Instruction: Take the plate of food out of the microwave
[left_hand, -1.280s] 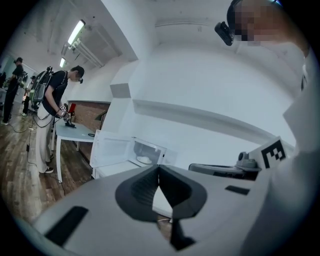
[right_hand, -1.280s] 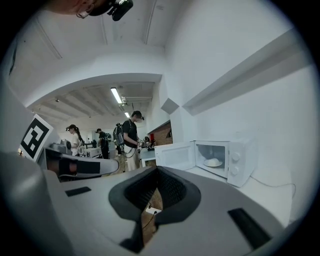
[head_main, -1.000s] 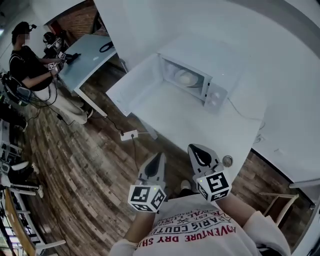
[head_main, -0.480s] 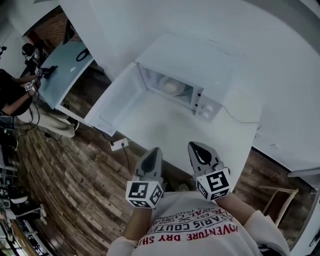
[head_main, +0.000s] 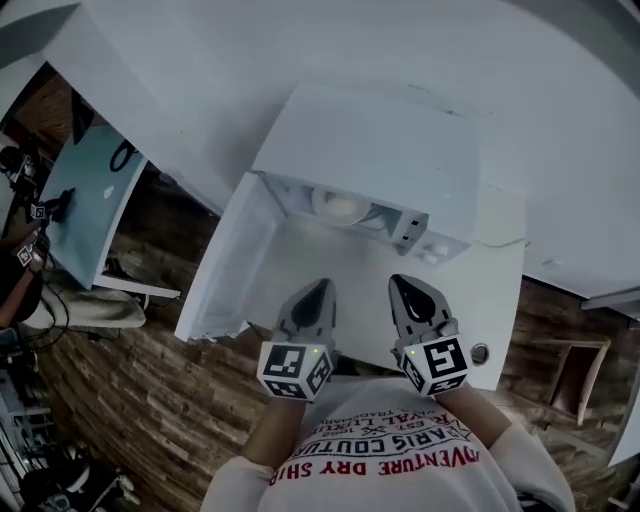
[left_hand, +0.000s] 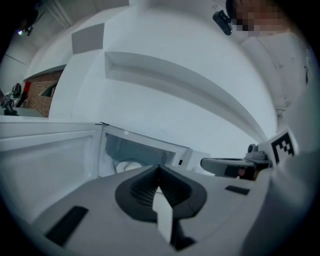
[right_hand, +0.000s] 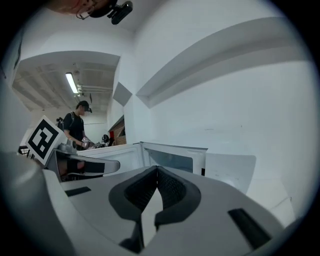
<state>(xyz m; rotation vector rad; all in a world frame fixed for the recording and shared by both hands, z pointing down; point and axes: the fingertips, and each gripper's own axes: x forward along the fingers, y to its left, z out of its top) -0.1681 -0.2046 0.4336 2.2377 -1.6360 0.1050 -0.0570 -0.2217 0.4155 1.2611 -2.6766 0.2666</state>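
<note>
A white microwave (head_main: 375, 150) stands on the white table with its door (head_main: 225, 265) swung open to the left. Inside it lies a white plate of pale food (head_main: 338, 205), also seen through the opening in the left gripper view (left_hand: 127, 166). My left gripper (head_main: 312, 297) is shut and empty, held over the table's near edge in front of the microwave. My right gripper (head_main: 412, 295) is beside it, shut and empty too. Both point toward the open microwave (right_hand: 172, 160).
The white table (head_main: 505, 300) ends just under my grippers, with a round hole (head_main: 480, 352) at its right near corner. Wood floor lies below. A second table (head_main: 90, 200) and a person (head_main: 20, 270) are far left. A white wall is behind the microwave.
The view has swung closer and more square onto the microwave; it now sits straight ahead of both grippers. Both grippers have stayed shut and side by side.
</note>
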